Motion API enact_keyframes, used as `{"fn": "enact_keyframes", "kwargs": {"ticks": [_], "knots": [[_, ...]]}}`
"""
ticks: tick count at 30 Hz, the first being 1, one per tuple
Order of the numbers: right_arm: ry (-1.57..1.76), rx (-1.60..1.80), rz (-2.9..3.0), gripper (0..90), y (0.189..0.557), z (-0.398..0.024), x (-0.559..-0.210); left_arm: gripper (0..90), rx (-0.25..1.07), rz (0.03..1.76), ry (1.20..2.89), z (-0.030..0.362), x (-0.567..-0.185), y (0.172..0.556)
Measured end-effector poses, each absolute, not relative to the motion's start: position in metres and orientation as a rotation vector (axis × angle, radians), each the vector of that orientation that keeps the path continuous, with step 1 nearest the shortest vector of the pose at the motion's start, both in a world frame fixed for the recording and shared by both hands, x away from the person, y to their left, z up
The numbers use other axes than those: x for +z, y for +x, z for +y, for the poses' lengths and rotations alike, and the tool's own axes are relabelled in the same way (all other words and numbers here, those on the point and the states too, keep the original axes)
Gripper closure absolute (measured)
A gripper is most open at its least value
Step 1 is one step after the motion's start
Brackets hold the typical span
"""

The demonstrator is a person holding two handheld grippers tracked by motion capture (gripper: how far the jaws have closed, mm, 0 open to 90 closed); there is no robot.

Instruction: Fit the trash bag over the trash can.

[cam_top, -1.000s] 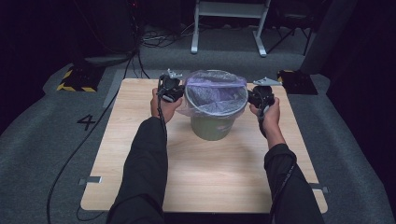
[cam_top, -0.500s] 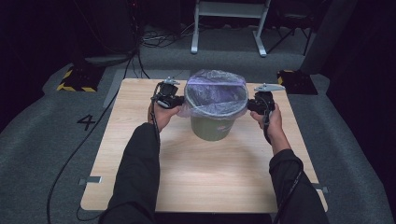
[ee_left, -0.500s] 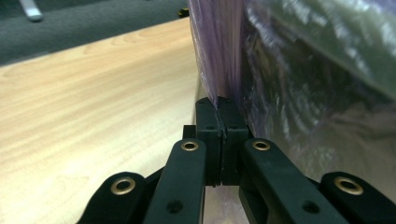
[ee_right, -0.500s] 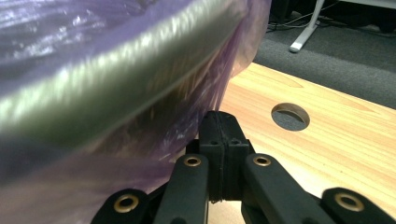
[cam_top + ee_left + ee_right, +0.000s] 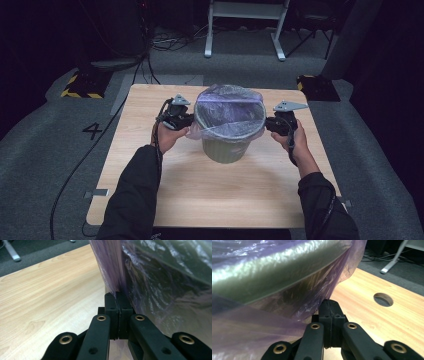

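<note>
A grey-green bin stands in the middle of the wooden table, lined with a thin purple plastic bag that folds over its rim. My left gripper is at the bin's left side, shut on the bag's overhanging edge. In the left gripper view the jaws pinch the purple film between their pads. My right gripper is at the bin's right side. Its jaws are shut on the hem of the bag just below the rim.
The table has a round hole near its right side. On the floor beyond stand a yellow-and-black striped box, a black box and a white frame's legs. A cable trails along the left.
Both hands have come toward the near side and slightly down with the bag's edge in the jaws. The film now sits tighter over the rim.
</note>
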State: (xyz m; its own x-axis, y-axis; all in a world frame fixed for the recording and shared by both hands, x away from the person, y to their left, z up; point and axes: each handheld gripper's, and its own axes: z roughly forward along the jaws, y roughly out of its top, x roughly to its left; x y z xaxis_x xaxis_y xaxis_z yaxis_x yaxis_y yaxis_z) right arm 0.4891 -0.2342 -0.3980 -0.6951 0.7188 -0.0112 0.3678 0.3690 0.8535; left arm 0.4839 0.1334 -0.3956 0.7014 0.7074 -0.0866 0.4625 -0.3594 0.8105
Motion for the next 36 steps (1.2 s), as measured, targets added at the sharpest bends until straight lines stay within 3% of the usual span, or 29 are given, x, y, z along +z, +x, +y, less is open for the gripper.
{"fn": "enact_keyframes", "kwargs": {"ticks": [3,10,12,15,19,21,26,30,36], "knots": [[0.911,1.254,2.270,89.3,0.478,-0.237,-0.397,82.9,0.407,0.889,2.026,0.135,-0.395,0.472],[0.855,1.164,2.214,69.1,0.457,-0.251,-0.389,56.1,0.553,0.852,1.984,0.152,-0.391,0.441],[0.846,1.172,2.187,61.5,0.451,-0.258,-0.384,45.5,0.553,0.826,1.961,0.159,-0.387,0.433],[0.793,1.171,2.173,50.3,0.441,-0.267,-0.375,38.4,0.559,0.817,1.925,0.172,-0.380,0.422],[0.738,1.213,2.152,41.8,0.428,-0.276,-0.364,28.0,0.522,0.795,1.867,0.193,-0.369,0.415],[0.705,1.231,2.142,36.3,0.422,-0.278,-0.360,27.0,0.523,0.744,1.859,0.197,-0.365,0.407],[0.615,1.245,2.161,32.0,0.409,-0.275,-0.353,22.3,0.492,0.618,1.903,0.192,-0.359,0.388],[0.520,1.253,2.206,25.0,0.400,-0.267,-0.352,21.7,0.456,0.521,1.983,0.169,-0.359,0.373],[0.504,1.224,2.242,27.5,0.405,-0.253,-0.358,22.7,0.441,0.496,2.029,0.143,-0.366,0.376]]}}
